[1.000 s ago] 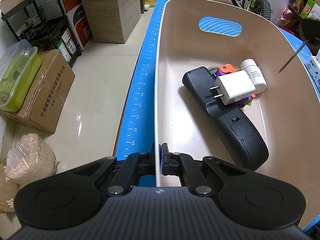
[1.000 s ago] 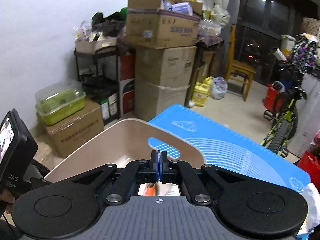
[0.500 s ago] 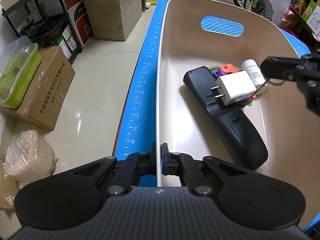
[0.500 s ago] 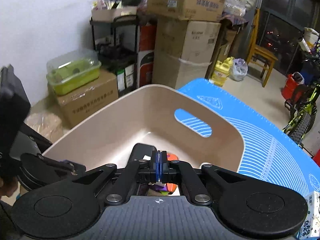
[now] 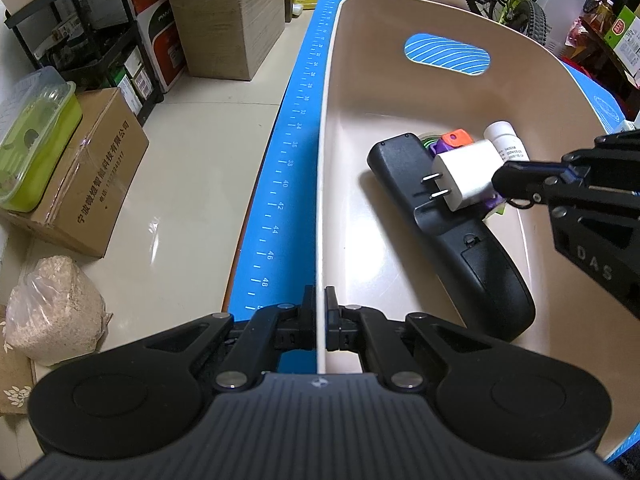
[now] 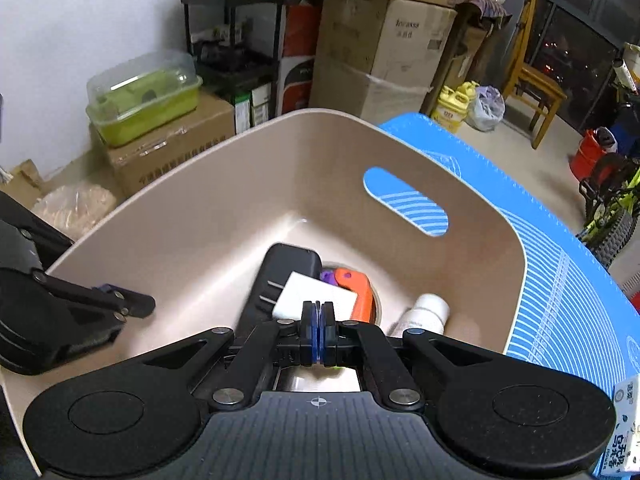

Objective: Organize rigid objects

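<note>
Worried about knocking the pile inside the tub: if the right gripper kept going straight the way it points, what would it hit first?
Most likely the white charger, lying on the black remote just ahead of the shut right gripper; depth is uncertain.

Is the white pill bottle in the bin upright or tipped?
Tipped. The white bottle lies on its side on the bin floor beside the charger, its label facing up, in both wrist views.
</note>
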Action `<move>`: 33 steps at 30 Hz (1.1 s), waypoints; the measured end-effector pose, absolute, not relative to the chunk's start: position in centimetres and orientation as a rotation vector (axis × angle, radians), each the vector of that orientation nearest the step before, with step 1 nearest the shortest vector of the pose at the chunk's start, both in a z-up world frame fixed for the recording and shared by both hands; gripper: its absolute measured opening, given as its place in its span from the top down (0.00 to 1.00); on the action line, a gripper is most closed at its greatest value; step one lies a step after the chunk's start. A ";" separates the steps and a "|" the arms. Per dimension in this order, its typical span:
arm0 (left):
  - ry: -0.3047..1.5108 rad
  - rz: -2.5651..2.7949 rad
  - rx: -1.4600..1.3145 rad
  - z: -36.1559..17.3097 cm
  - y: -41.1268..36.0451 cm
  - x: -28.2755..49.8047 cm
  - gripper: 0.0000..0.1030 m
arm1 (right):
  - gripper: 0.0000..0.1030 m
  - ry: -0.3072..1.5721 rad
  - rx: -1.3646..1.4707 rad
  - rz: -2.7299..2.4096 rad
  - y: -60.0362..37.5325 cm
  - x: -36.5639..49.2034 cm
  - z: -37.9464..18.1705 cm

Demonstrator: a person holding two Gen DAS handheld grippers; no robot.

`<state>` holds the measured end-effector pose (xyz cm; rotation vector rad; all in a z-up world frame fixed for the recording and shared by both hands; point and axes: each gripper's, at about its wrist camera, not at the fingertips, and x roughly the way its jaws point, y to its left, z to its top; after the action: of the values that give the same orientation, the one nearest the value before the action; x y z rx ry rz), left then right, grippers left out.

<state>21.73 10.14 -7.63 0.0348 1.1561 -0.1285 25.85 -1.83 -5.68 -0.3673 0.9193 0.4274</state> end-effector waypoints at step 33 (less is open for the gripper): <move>1.126 -0.113 -0.002 -7.6 10.3 21.8 0.87 | 0.47 0.836 -0.177 0.302 -6.3 23.6 -3.9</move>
<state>21.81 10.34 -7.58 -0.0016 1.1256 -0.1134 23.57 -6.33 -3.94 -0.1772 0.8360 0.3020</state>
